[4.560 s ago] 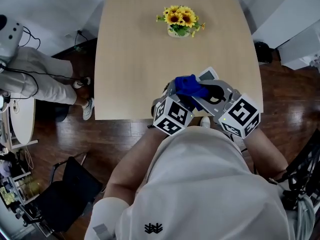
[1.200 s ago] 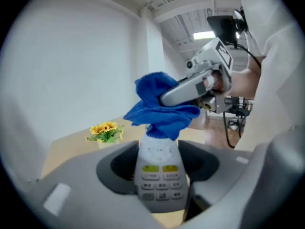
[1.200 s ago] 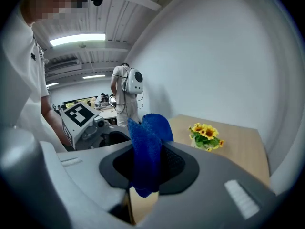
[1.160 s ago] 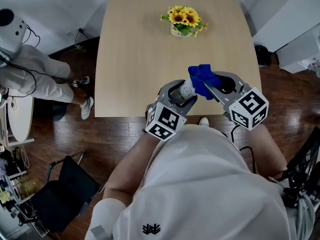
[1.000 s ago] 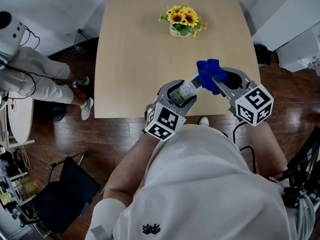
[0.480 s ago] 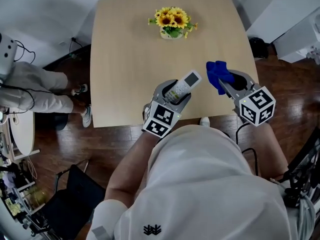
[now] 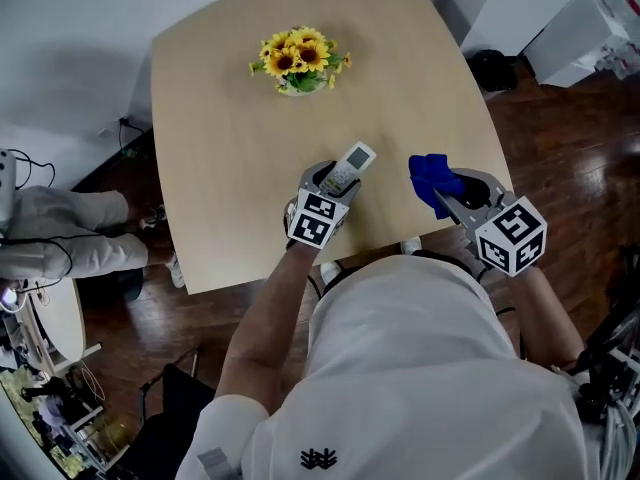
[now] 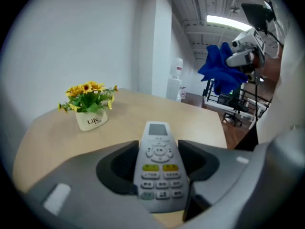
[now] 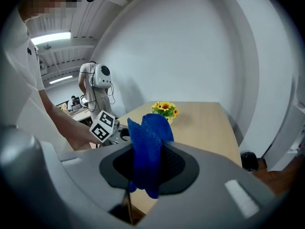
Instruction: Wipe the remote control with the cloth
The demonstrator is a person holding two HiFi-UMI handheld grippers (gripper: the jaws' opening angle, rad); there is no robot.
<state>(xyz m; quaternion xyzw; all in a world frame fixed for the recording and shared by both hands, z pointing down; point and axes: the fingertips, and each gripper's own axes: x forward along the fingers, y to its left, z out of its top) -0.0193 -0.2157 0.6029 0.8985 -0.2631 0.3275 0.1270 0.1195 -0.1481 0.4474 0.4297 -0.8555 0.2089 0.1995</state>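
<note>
A white remote control (image 7: 347, 166) (image 8: 156, 161) with a small screen and yellow buttons is clamped between the jaws of my left gripper (image 7: 333, 181) (image 8: 156, 171), screen end pointing away, low over the wooden table (image 7: 230, 128) near its front edge. To its right, my right gripper (image 7: 447, 194) (image 9: 145, 163) is shut on a bunched blue cloth (image 7: 430, 176) (image 9: 147, 144), which sticks up out of the jaws. Cloth and remote are apart. The left gripper view shows the blue cloth (image 8: 220, 69) off to the upper right.
A pot of sunflowers (image 7: 296, 59) (image 8: 88, 106) (image 9: 164, 109) stands at the far side of the table. Another person (image 7: 50, 238) is beside the table's left edge. Dark wooden floor surrounds the table, and a white cabinet (image 7: 560, 13) is at the far right.
The two grippers have drawn apart: the left one with the remote sank toward the table, and the right one with the cloth moved right and down. The head camera's view has shifted.
</note>
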